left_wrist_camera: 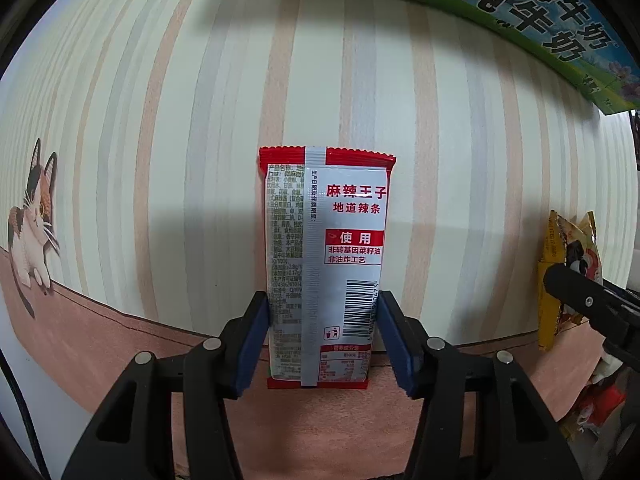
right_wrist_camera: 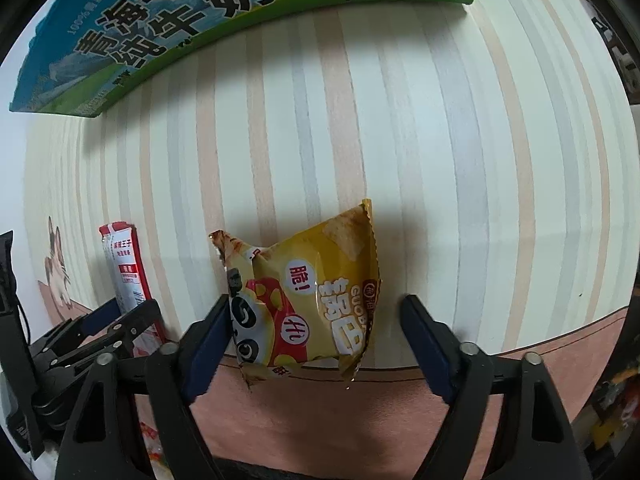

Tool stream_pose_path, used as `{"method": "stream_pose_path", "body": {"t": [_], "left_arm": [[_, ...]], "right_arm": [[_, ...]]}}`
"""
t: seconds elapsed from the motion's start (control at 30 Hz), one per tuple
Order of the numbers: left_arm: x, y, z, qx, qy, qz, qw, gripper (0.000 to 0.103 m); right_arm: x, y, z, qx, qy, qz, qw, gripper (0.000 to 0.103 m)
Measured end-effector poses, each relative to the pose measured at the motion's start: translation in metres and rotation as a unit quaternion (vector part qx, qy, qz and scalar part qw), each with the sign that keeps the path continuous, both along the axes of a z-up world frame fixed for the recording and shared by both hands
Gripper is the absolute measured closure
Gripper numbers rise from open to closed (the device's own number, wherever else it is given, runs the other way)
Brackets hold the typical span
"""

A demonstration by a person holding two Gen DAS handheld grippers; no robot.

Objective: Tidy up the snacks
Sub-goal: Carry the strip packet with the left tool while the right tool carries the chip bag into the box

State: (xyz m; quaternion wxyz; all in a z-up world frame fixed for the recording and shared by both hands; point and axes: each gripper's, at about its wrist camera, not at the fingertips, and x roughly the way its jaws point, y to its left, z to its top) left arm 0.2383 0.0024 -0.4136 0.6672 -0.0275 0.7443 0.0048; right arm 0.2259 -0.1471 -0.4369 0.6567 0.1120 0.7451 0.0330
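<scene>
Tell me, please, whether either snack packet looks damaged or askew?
The yellow snack bag looks crumpled and turned sideways, its print running vertically. The red spicy-strip packet sits straight and flat between the left gripper fingers.

We see a striped cloth (left_wrist_camera: 160,128) in cream with pale grey and peach bands, edged in dusty pink. Printed at its pink border is a calico cat (left_wrist_camera: 34,220), white with orange and black patches. On the cloth, the spicy strip packet (left_wrist_camera: 324,264) shows red ends, a silvery-white back, red lettering and a black barcode. The crisp bag (right_wrist_camera: 308,300) is yellow with a red patch and a black-and-white panda. Beyond the cloth's stripes, the milk carton (right_wrist_camera: 168,20) is green and blue with black characters and black-and-white cows.
</scene>
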Motion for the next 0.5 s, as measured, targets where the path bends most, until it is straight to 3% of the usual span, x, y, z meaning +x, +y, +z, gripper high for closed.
{"method": "stream_pose_path", "body": {"t": [0.07,0.5], "left_arm": [[-0.003,0.001,0.008,0.000,-0.003,0.002,1.0000,0.052],[-0.016,-0.008,0.026,-0.008,-0.013,0.000,0.9999,0.058]], "right_arm": [[-0.003,0.000,0.004,-0.010,-0.008,0.010,1.000,0.036],[-0.016,0.004,0.024,-0.009,-0.027,0.018,0.999,0.041]]}}
